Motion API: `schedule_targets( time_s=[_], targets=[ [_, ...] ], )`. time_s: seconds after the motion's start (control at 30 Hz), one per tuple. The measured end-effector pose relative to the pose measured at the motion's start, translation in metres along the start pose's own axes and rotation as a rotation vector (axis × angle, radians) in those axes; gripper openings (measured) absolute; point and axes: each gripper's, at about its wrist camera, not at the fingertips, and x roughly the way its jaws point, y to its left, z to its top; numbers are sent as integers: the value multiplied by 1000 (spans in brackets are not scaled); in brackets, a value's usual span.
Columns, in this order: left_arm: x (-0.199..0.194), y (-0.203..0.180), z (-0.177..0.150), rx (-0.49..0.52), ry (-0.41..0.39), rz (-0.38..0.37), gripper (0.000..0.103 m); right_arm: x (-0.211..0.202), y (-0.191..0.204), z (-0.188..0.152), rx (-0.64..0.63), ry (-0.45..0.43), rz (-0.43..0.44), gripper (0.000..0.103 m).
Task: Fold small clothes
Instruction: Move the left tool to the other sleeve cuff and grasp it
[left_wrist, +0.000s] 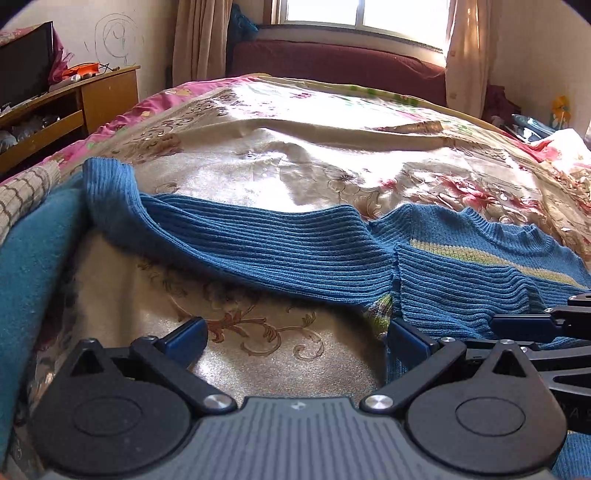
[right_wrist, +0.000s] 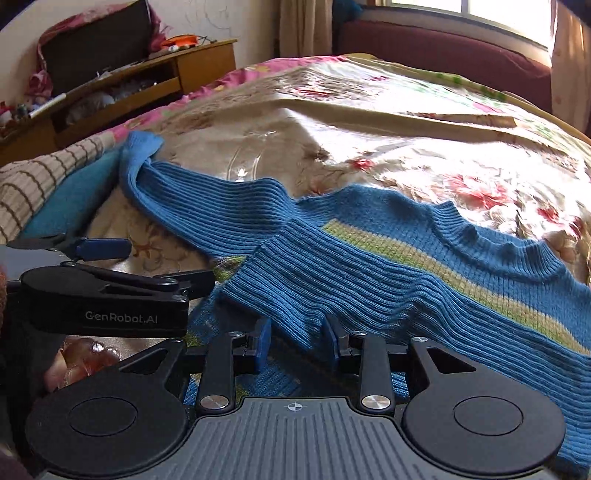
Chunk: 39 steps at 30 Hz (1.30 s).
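Bed with floral cover (left_wrist: 295, 177), blue ribbed sweater (right_wrist: 369, 266) spread on it, teal cloth (left_wrist: 33, 266), checked fabric (right_wrist: 33, 188) beside.

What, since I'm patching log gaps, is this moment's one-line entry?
left gripper: open, empty, over bedspread | right gripper: open, folded sleeve cuff between jaws | blue sweater: laid out, other sleeve outstretched

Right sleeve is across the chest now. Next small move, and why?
Probably send the open left gripper to the far cuff of the other sleeve: it lies spread out beside the sweater, while the right gripper stands open around the folded one.
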Motion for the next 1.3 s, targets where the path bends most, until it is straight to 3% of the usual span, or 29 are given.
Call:
schedule_targets(
  time_s=[0.17, 0.53, 0.6, 0.67, 0.77, 0.97, 1.13, 1.2, 1.3],
  targets=[
    [-3, 12, 2, -37, -15, -11, 103, 0, 8, 1, -85, 10, 12, 37],
    [-3, 21, -1, -66, -21, -33, 103, 24, 37, 9, -239, -6, -47, 35],
    [-3, 22, -2, -66, -22, -34, 103, 26, 33, 12, -199, -10, -53, 30],
    [-3, 24, -2, -85, -29, -42, 103, 24, 25, 15, -126, -20, -49, 12],
    [-4, 27, -2, -101, -29, -58, 103, 14, 10, 23, 12, -66, -48, 5],
    [-6, 31, -1, -130, -43, -81, 103, 1, -4, 42, 177, -190, -62, 5],
    [-7, 30, -2, -119, -45, -77, 103, 36, -2, 33, 205, -46, -15, 15],
    [-7, 28, -3, -110, -47, -72, 103, 31, -8, 26, 231, -44, 8, 16],
    [-10, 20, -2, -85, -61, -65, 103, 0, -27, 17, 267, -88, 31, 26]
  ],
)
